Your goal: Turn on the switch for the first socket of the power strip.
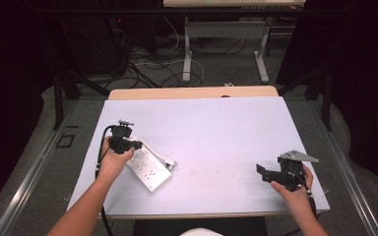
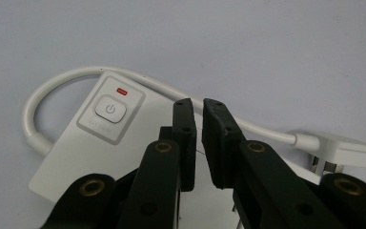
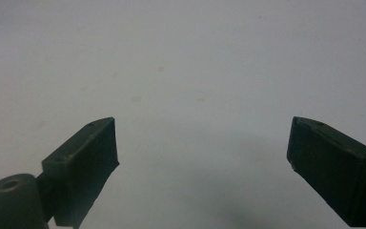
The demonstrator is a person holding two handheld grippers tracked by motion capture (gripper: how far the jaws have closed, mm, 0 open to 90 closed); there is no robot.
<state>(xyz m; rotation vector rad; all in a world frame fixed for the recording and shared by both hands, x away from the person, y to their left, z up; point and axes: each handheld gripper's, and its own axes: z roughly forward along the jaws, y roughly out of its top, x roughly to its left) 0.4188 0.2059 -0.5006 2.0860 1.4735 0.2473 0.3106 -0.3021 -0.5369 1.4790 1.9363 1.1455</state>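
Left gripper [image 2: 198,106] over power strip [image 1: 147,169], jaws nearly together on nothing; right gripper [image 3: 202,143] idle, jaws wide apart.

Strip lies at table's [image 1: 216,128] left side, under left gripper. Its white cable [image 2: 66,78] loops past the switch [image 2: 109,109] end and runs behind the jaw tips to the plug [image 2: 343,151]. My read: to press the switch, keep jaws closed, shift tips onto the button, push straight down. Count: one strip, one switch, one plug, two grippers. Right gripper sits over bare table.
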